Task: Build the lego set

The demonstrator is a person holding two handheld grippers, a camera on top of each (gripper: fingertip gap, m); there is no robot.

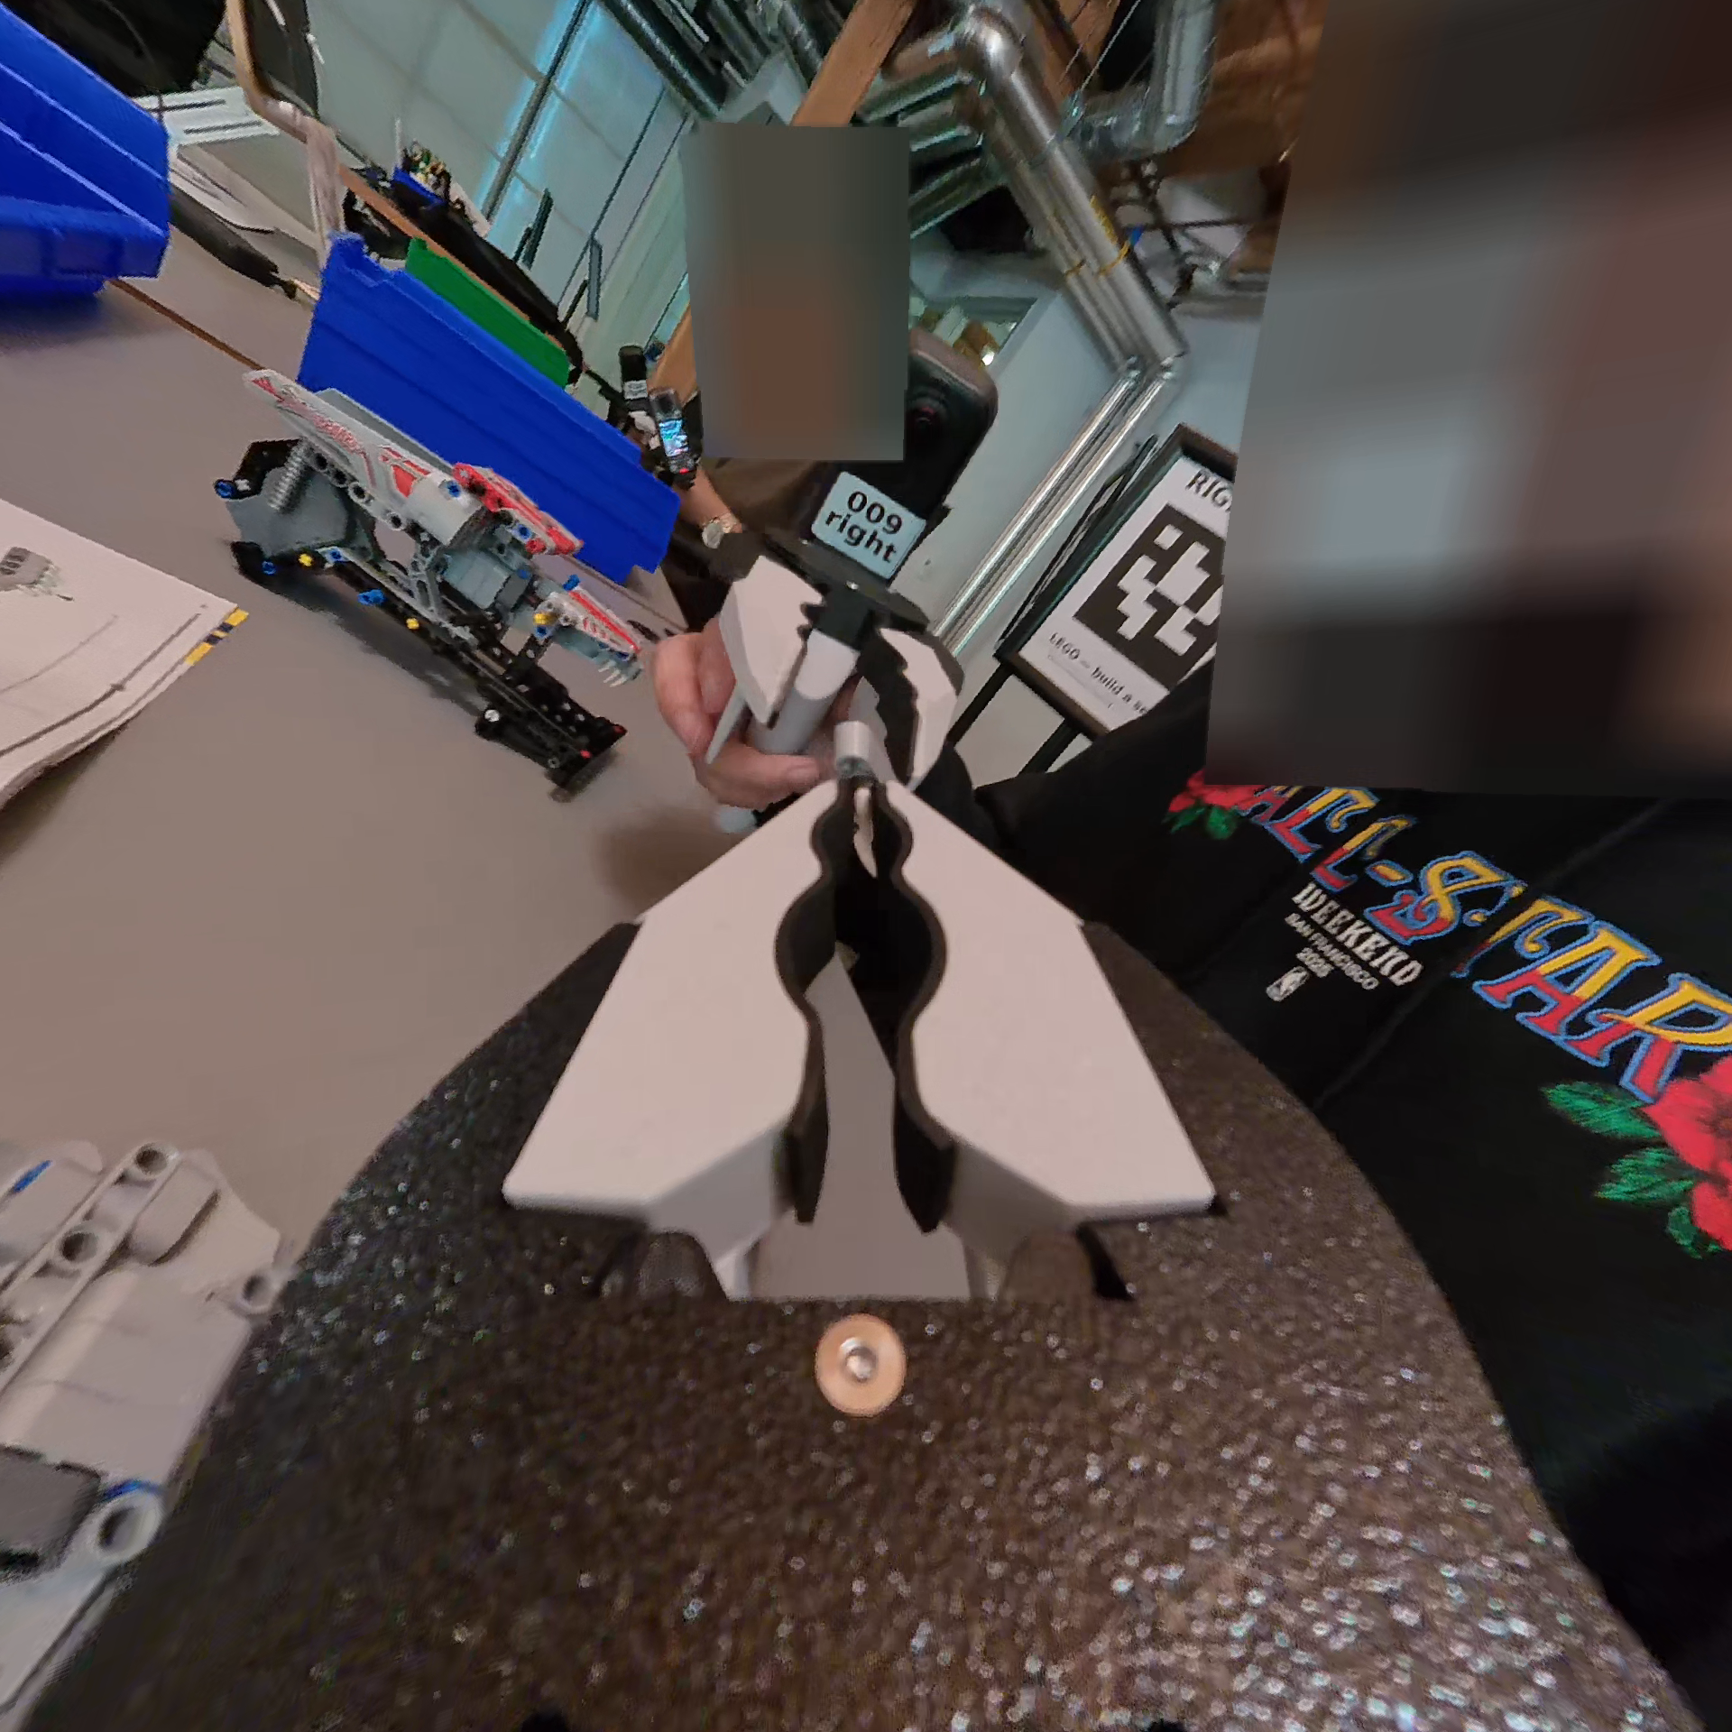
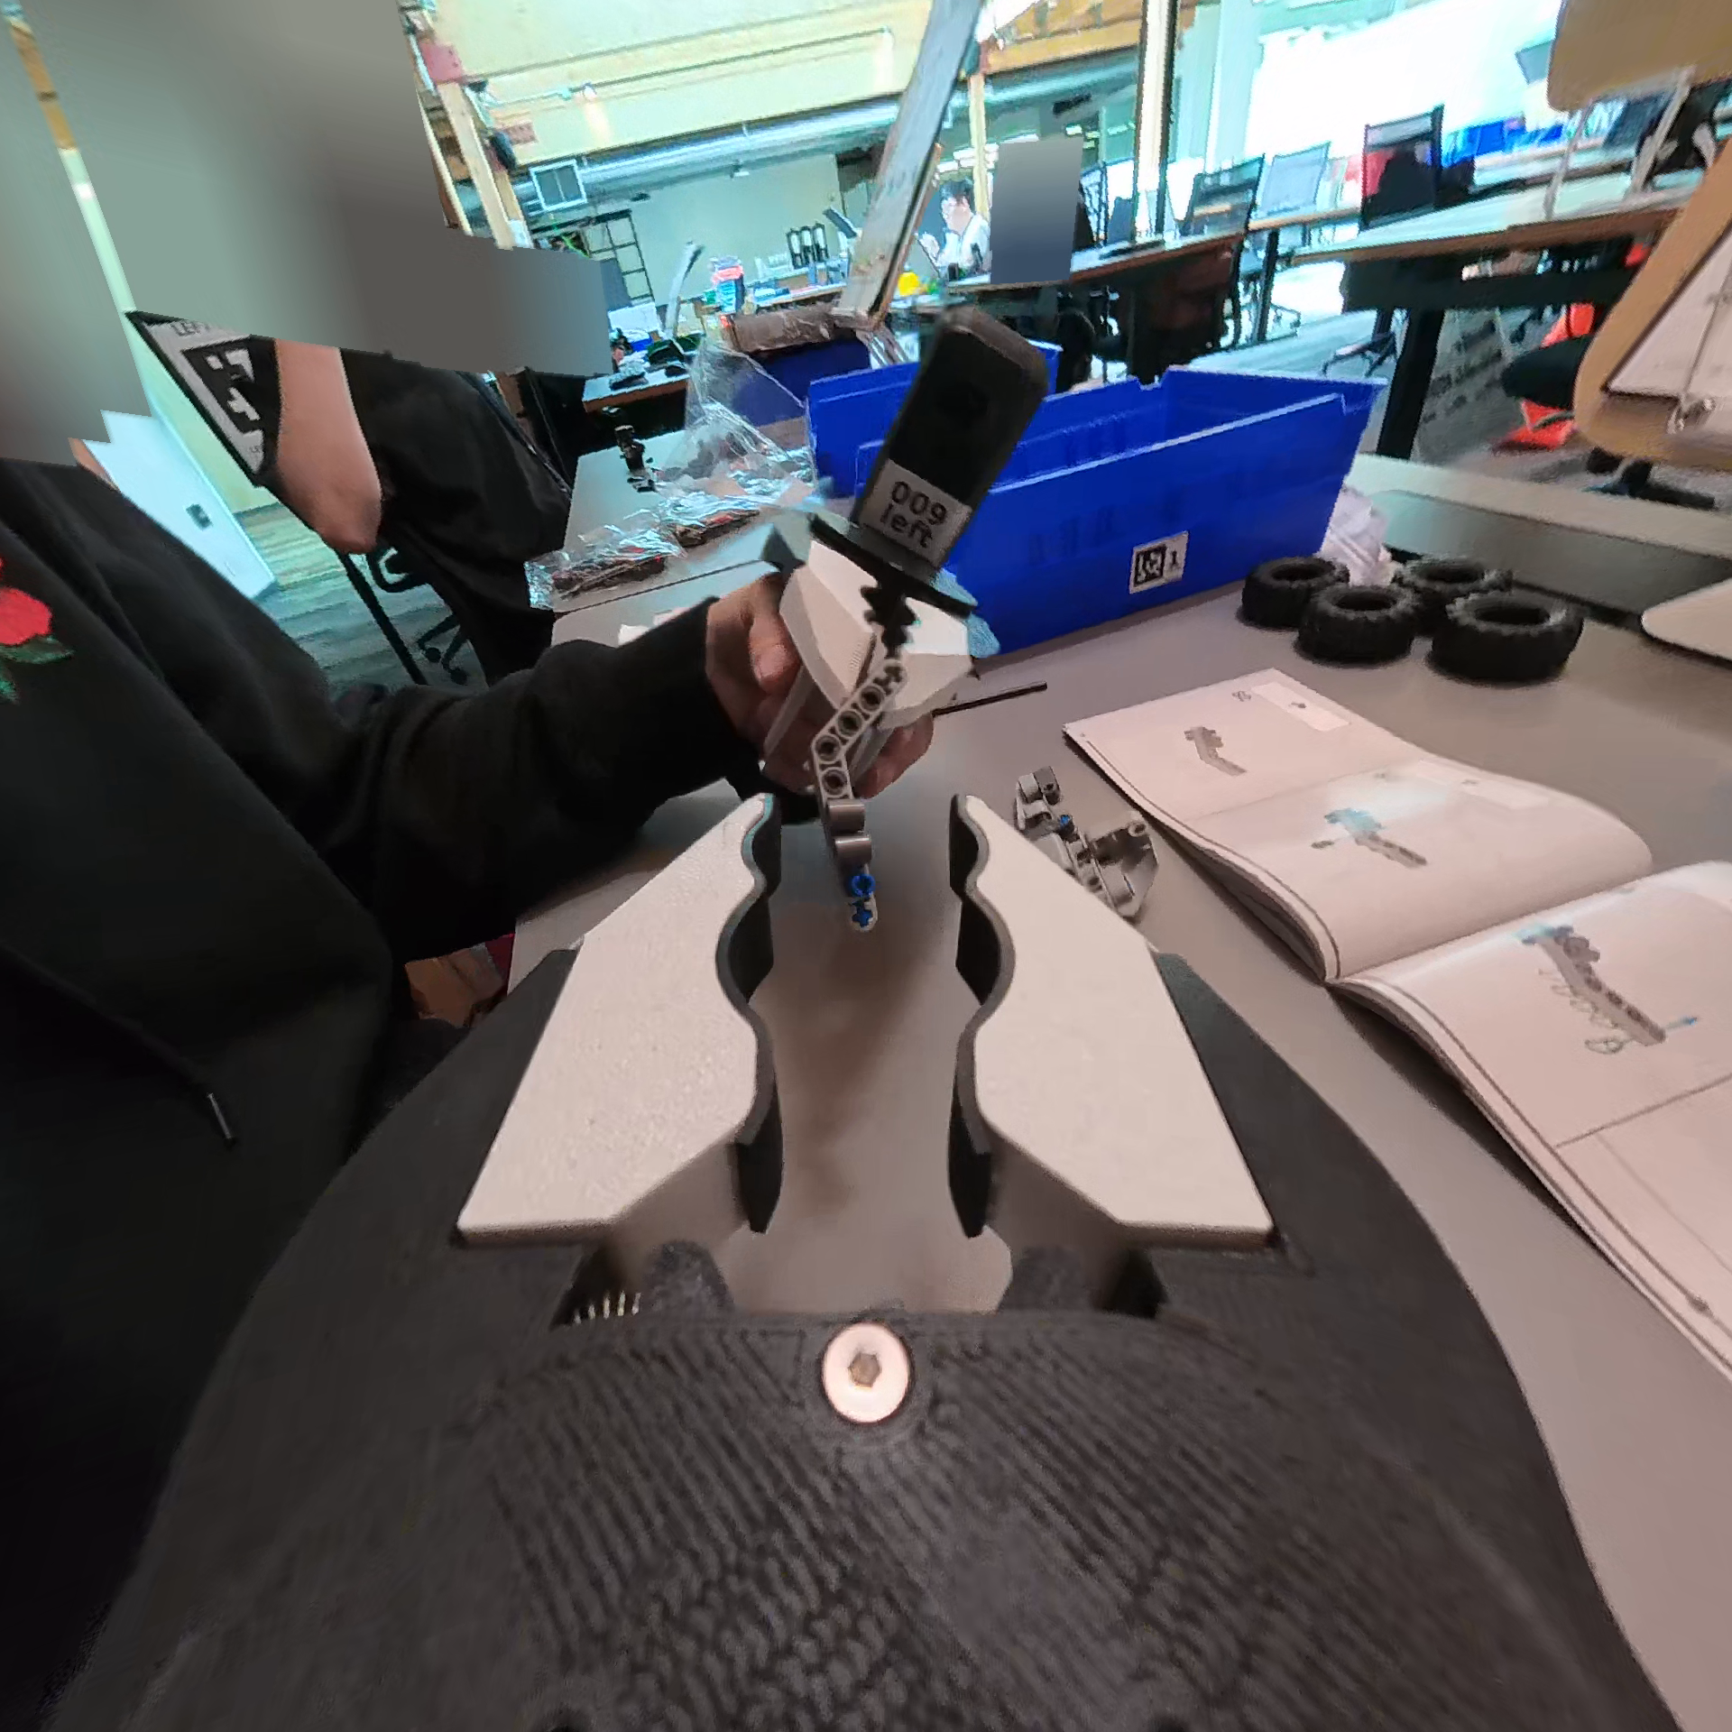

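Note:
My left gripper (image 1: 858, 797) is shut on a bent grey Lego beam (image 1: 855, 748), seen end-on at its fingertips. In the right wrist view the same left gripper (image 2: 881, 675) holds that beam (image 2: 843, 750) in the air above the table, hanging down, with blue pins (image 2: 860, 900) at its low end. My right gripper (image 2: 860, 843) is open and empty. The beam's lower end hangs between its fingertips without touching them. The right gripper also shows in the left wrist view (image 1: 843, 675), facing the left one.
A partly built grey, red and black model (image 1: 422, 534) stands on the grey table (image 1: 234, 890) before blue bins (image 1: 469, 412). An open instruction booklet (image 2: 1359, 890), a grey sub-assembly (image 2: 1087, 843), several black tyres (image 2: 1406, 609), a blue bin (image 2: 1125, 487) and bags of parts (image 2: 656, 544) are nearby. The tips of both grippers are at nearly the same place.

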